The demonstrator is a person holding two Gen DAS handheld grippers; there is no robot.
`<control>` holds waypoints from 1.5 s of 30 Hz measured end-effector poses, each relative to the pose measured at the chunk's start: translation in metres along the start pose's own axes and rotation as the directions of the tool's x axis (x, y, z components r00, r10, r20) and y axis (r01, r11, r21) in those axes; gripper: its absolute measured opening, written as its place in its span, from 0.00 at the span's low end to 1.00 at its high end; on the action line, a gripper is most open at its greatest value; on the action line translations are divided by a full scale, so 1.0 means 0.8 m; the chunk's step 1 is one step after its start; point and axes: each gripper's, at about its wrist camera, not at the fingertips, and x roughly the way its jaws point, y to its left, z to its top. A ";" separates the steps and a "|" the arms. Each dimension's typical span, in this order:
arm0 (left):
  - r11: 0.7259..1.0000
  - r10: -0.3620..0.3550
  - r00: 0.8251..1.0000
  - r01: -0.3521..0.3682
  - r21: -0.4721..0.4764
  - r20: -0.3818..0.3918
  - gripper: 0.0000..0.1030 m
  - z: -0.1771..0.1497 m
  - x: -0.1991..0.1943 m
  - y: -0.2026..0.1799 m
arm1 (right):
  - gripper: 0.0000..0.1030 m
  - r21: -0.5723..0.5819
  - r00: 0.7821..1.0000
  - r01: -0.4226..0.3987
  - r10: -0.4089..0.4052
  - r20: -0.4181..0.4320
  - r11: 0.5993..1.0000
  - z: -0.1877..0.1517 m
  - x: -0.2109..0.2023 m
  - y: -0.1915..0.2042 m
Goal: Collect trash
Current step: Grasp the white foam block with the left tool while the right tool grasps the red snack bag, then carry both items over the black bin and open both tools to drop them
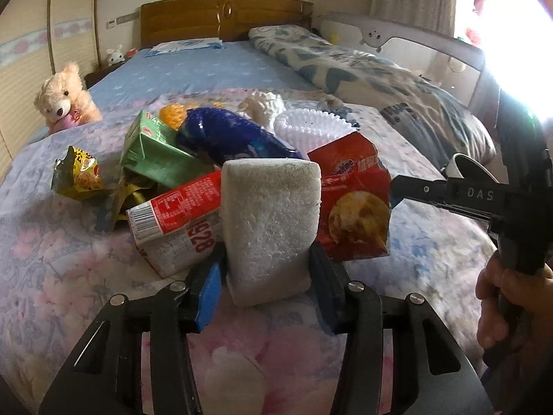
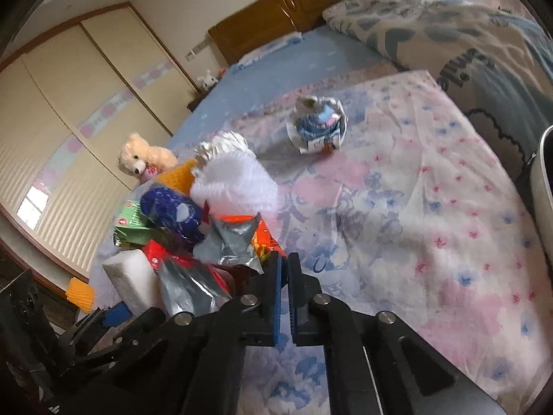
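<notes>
Here, a floral bedsheet (image 1: 86,263) covers the near part of the bed. A heap of trash lies on it at centre in the left wrist view.

Heap, by size:
- white foam block (image 1: 271,221), upright, between the left gripper (image 1: 268,269) pads, which press both its sides
- red snack bag (image 1: 352,207) at 3 o'clock of the block; its edge is pinched in the closed right gripper (image 2: 284,269)
- red-and-white carton (image 1: 172,221) at 9 o'clock
- blue bag (image 1: 228,138) and green carton (image 1: 152,148) at 11 o'clock
- white foam net (image 1: 311,128) at 12 o'clock
- yellow wrapper (image 1: 77,173), far at 9 o'clock

A crumpled wrapper (image 2: 319,124) lies well apart from the heap.
</notes>
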 end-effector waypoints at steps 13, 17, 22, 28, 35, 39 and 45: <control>1.000 -0.020 0.999 0.020 -0.017 0.032 0.44 -0.012 -0.039 0.003 | 0.01 -0.011 0.996 0.045 -0.044 0.083 0.999 -0.018 -0.053 -0.009; 0.998 -0.064 0.997 0.063 0.030 0.040 0.44 -0.015 -0.046 -0.021 | 0.01 0.022 0.993 0.058 -0.060 0.104 0.998 -0.029 -0.078 -0.027; 0.989 -0.128 0.991 0.125 0.081 0.036 0.44 -0.012 -0.052 -0.057 | 0.01 0.061 0.988 0.068 -0.075 0.134 0.996 -0.036 -0.107 -0.046; 0.975 -0.180 0.983 0.176 0.133 0.020 0.44 -0.004 -0.052 -0.096 | 0.01 0.087 0.979 0.082 -0.097 0.177 0.993 -0.041 -0.142 -0.065; 0.962 -0.214 0.976 0.216 0.169 -0.033 0.44 0.005 -0.034 -0.136 | 0.01 0.119 0.970 0.105 -0.128 0.205 0.987 -0.045 -0.169 -0.087; 0.950 -0.238 0.969 0.247 0.192 -0.069 0.44 0.013 -0.019 -0.160 | 0.01 0.136 0.964 0.120 -0.148 0.221 0.983 -0.043 -0.186 -0.101; 0.930 -0.267 0.959 0.283 0.235 -0.098 0.44 0.027 -0.006 -0.196 | 0.01 0.154 0.953 0.140 -0.175 0.248 0.978 -0.037 -0.211 -0.118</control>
